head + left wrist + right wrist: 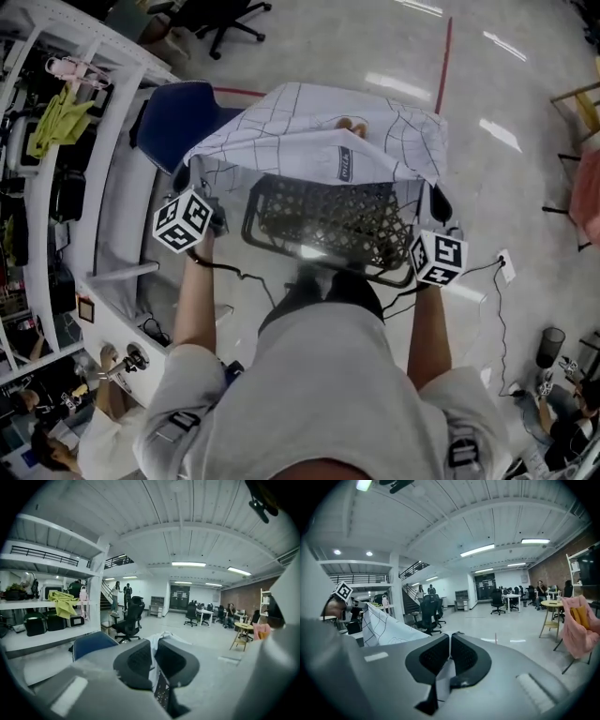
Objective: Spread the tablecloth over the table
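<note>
The white tablecloth [309, 141] with thin black lines hangs in the air, stretched between my two grippers and billowing forward. Under it stands a black mesh-topped table [328, 220], partly covered by the cloth's near edge. My left gripper [186, 180] is shut on the cloth's left corner; in the left gripper view a fold of tablecloth [157, 641] is pinched between the closed jaws of that gripper [153, 665]. My right gripper [439, 204] is shut on the right corner, and the right gripper view shows this gripper [449, 658] closed on a strip of tablecloth [384, 630].
A blue chair [178, 117] stands left of the table, close to white shelving [56, 187] with boxes and a yellow-green cloth. A red floor line [443, 66] runs ahead. A wooden stool [581, 103] and a pink-draped chair [576, 630] stand to the right. Cables trail on the floor.
</note>
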